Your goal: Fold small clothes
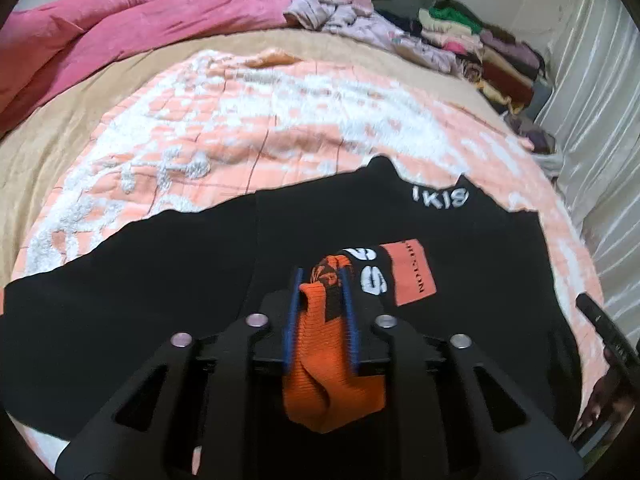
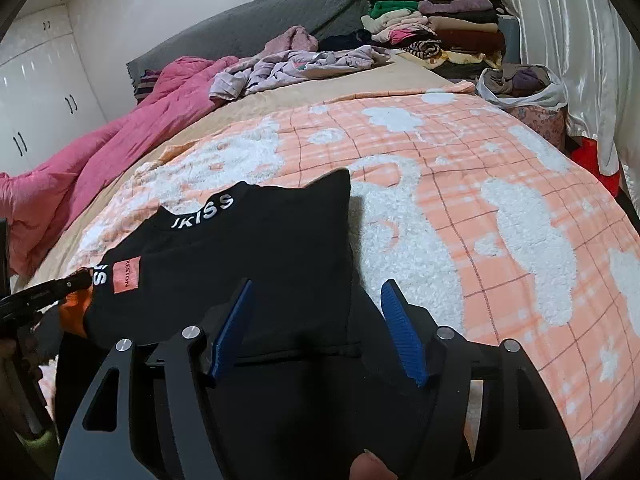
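Note:
A small black shirt (image 1: 160, 272) with white "IKISS" lettering on the collar and an orange patch lies on the peach-and-white blanket (image 1: 240, 120). My left gripper (image 1: 323, 276) is shut on its orange cuff (image 1: 328, 360), over the shirt's middle. In the right wrist view the shirt (image 2: 248, 264) is partly folded, and my right gripper (image 2: 318, 292) is open just above its near right edge. The left gripper (image 2: 48, 292) shows at the far left of that view, holding the orange cuff.
A pink duvet (image 2: 100, 152) lies bunched at the left. Loose lilac clothes (image 2: 288, 68) and a stack of folded clothes (image 2: 448, 32) sit at the far end of the bed. A bag of clothes (image 2: 520, 84) and a white curtain (image 2: 580, 40) are at the right.

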`<state>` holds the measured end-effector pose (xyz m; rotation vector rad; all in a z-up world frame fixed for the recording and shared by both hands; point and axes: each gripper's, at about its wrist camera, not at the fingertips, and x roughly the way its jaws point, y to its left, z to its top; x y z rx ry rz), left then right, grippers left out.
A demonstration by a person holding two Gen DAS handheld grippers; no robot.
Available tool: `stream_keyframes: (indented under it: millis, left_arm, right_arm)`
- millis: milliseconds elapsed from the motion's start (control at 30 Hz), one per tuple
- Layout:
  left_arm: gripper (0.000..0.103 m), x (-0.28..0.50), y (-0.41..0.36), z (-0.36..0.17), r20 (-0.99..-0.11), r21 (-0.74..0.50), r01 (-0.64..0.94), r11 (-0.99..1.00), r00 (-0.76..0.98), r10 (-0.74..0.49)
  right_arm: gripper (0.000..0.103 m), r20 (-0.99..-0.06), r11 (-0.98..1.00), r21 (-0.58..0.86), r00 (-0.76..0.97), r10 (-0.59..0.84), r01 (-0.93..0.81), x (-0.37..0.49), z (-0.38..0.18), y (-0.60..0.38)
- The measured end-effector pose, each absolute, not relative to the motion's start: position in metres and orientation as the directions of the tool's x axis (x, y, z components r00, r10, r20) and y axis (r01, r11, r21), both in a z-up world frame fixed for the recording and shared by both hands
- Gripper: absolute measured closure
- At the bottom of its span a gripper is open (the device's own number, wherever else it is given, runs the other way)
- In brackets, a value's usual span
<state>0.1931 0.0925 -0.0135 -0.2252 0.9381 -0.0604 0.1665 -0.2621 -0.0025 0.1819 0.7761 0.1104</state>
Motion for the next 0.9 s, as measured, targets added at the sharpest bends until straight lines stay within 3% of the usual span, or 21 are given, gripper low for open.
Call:
stream_keyframes:
  millis: [100, 300, 400, 567, 600, 700, 900]
  left_arm:
    - [0.08, 0.194, 0.098, -0.014, -0.796, -0.139, -0.101, 0.985, 0.604, -0.051]
    - [0.075, 0.183, 0.093, 0.007, -0.736, -0.134, -0.065, 0.989, 0.674, -0.055]
    - [0.075, 0.183, 0.085, 0.005, -0.74, -0.196, -0.016, 0.981, 0.658, -0.137]
    - [0.075, 0.188, 0.064, -0.013, -0.783, -0.224, 0.04, 0.974, 0.588, -0.204]
    - [0.074, 0.189, 0.06, -0.018, -0.796, -0.214, 0.049, 0.976, 0.571, -0.203]
    - [0.06, 0.192, 0.052, -0.032, -0.831, -0.154, 0.045, 0.987, 0.535, -0.154]
    - [0.059, 0.192, 0.052, -0.043, -0.844, -0.117, 0.056, 0.992, 0.521, -0.129]
  right_arm:
    - [0.039, -0.686, 0.979, 0.2, 0.708, 0.169, -0.04, 0.168, -0.003, -0.259]
    - [0.039, -0.685, 0.977, 0.185, 0.699, 0.208, -0.109, 0.175, 0.001, -0.232]
    - [0.039, -0.682, 0.972, 0.175, 0.692, 0.236, -0.158, 0.178, 0.002, -0.215]
    - [0.039, -0.696, 0.969, 0.157, 0.674, 0.246, -0.191, 0.183, -0.002, -0.197]
    - [0.038, -0.704, 0.97, 0.154, 0.668, 0.242, -0.19, 0.184, -0.005, -0.195]
    - [0.038, -0.729, 0.972, 0.147, 0.644, 0.233, -0.186, 0.187, -0.015, -0.195]
    - [0.036, -0.81, 0.989, 0.108, 0.569, 0.144, -0.098, 0.198, -0.046, -0.206]
